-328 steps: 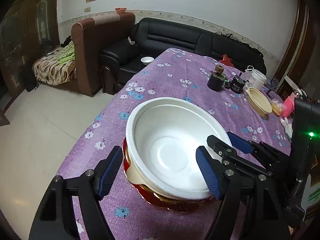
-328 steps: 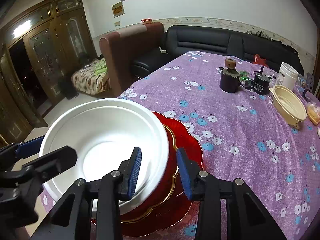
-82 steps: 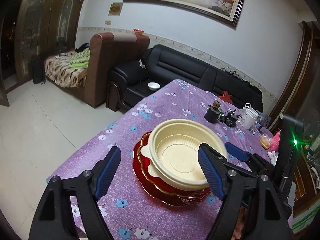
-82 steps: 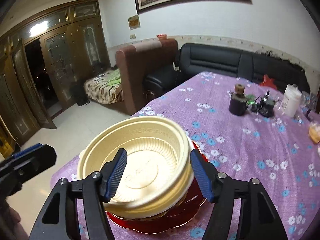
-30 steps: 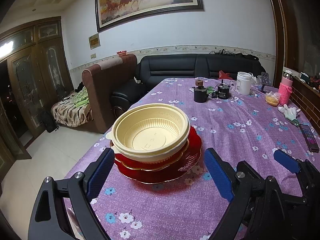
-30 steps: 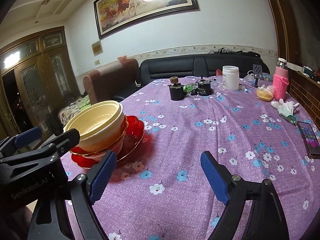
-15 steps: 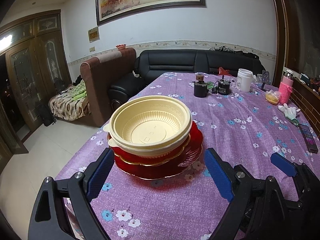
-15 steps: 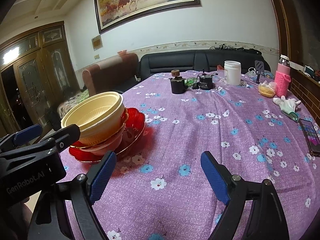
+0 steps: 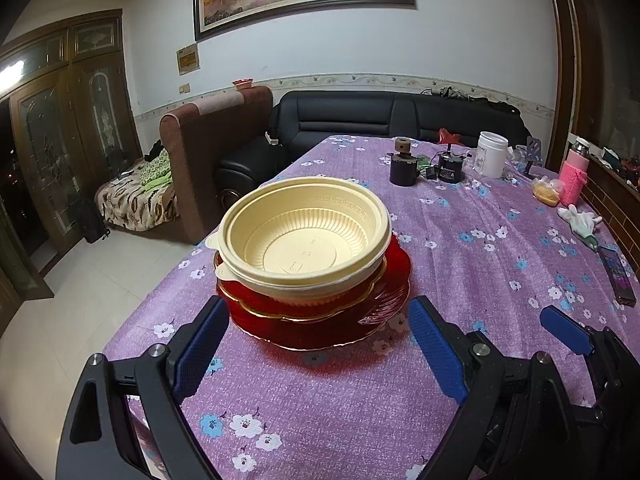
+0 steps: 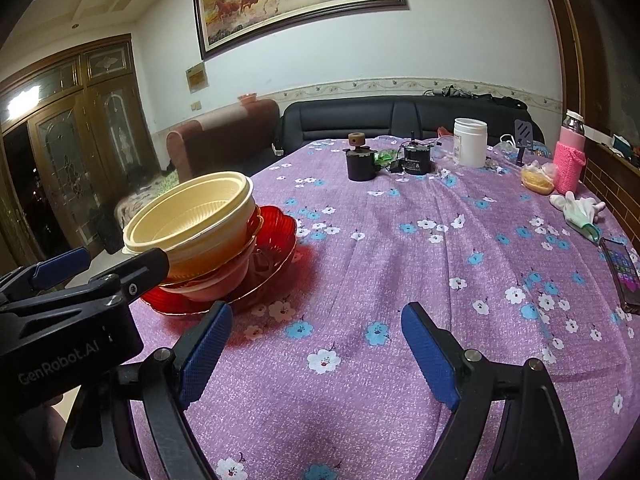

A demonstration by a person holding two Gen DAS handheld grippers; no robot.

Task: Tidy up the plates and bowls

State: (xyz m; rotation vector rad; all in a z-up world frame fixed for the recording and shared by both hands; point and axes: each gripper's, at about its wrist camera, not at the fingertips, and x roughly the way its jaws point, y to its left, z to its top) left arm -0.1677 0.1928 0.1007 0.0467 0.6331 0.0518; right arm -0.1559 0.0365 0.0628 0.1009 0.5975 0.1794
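Cream bowl (image 9: 306,236) sits nested on red plates (image 9: 340,320) ahead of my left fingers (image 9: 202,338). Both pairs spread apart, empty. Stacking appears complete; nothing loose remains.

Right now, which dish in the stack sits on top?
The cream ribbed bowl is on top. The white bowl under it and the red plates below show only their rims.

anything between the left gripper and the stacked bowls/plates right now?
Nothing. In the left wrist view, only bare flowered tablecloth lies between the open left gripper and the red plate under the yellow bowl.
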